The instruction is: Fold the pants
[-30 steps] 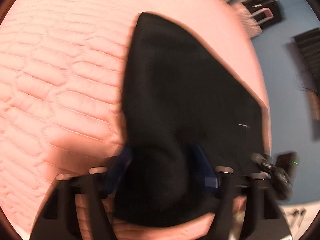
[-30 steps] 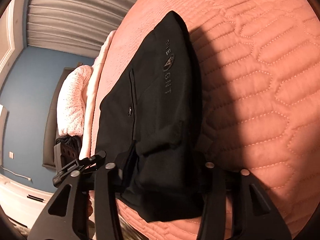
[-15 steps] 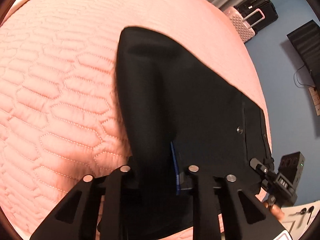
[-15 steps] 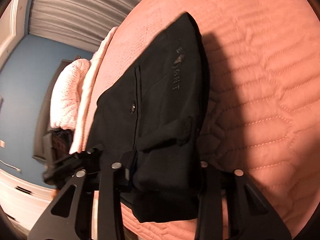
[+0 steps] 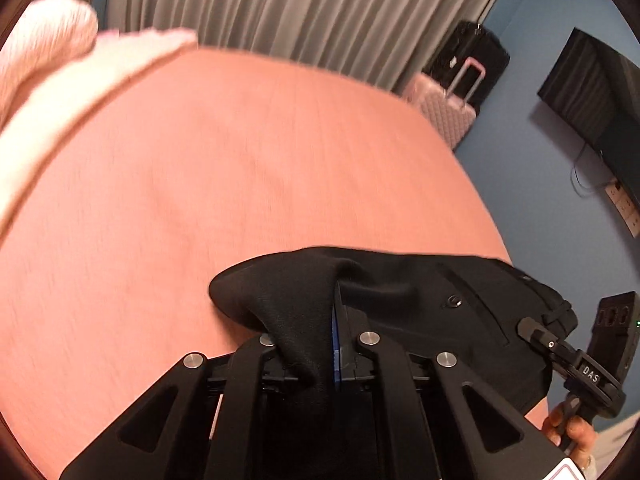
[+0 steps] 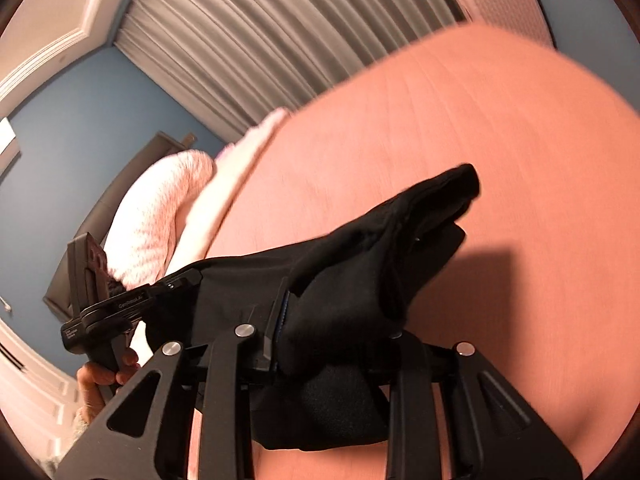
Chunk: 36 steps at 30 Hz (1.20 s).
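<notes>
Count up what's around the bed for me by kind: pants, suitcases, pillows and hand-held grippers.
Pants: 1, black pants, pinched by both grippers
Suitcases: 2, pink suitcase and black suitcase
Pillows: 1, pink pillow; any others are out of view
Hand-held grippers: 2, left hand-held gripper and right hand-held gripper
Total: 6

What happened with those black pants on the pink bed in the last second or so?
Both grippers tipped up and lifted: the views looked down onto the quilt, now they look across the bed toward the curtains. The black pants rose with them, bunched and hanging, no longer stretching away across the cover. The left gripper and right gripper stayed shut on the fabric; nothing was let go.
</notes>
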Each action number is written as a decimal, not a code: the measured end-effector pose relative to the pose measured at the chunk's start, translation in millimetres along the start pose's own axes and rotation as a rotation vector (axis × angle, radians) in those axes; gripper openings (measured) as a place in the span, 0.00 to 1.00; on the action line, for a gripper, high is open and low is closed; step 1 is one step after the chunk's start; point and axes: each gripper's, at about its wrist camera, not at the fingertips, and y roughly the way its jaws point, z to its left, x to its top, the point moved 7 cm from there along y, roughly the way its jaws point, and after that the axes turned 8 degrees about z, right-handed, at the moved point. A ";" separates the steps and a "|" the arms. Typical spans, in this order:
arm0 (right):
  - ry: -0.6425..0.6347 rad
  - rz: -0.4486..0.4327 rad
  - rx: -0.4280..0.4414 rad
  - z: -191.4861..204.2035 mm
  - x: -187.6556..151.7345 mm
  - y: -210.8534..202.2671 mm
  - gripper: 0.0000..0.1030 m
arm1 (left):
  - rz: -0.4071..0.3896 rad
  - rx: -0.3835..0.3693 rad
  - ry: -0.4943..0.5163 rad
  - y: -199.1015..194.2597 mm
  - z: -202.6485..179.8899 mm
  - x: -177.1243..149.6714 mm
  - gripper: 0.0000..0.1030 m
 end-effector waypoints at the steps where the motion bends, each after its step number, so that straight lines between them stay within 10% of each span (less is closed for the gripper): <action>1: -0.019 -0.023 -0.005 1.3 12.6 6.4 0.24 | -0.022 0.005 0.014 1.1 -0.3 13.5 0.06; 5: 0.045 0.061 -0.073 -37.3 29.8 64.9 0.33 | -0.011 0.112 0.041 41.8 24.0 46.5 0.17; 9: 0.113 0.246 -0.257 -107.0 -29.1 113.0 0.36 | 0.219 0.296 -0.002 133.1 75.9 19.4 0.33; 12: 0.167 0.155 -0.206 -116.7 -42.4 78.9 0.53 | 0.184 0.247 -0.032 125.6 98.9 -8.3 0.49; 19: -0.025 0.025 -0.118 -52.6 51.6 88.1 0.53 | 0.049 0.205 0.024 96.4 52.9 51.9 0.50; 21: -0.053 0.073 -0.080 -43.2 67.2 122.7 0.53 | 0.036 0.199 0.045 111.7 34.5 75.0 0.88; 22: -0.070 0.113 -0.078 -38.1 70.1 145.4 0.54 | 0.051 0.235 0.047 126.9 32.9 84.0 0.91; 25: -0.085 0.319 -0.199 -69.7 43.4 207.1 0.62 | 0.279 0.397 0.026 192.1 58.6 53.1 0.90; 29: -0.278 0.249 -0.317 -37.5 66.8 187.1 0.61 | 0.212 0.185 -0.068 169.1 72.9 8.6 0.91; 36: -0.386 0.443 -0.149 63.3 135.2 319.1 0.64 | 0.126 0.209 -0.044 160.6 65.0 -12.4 0.91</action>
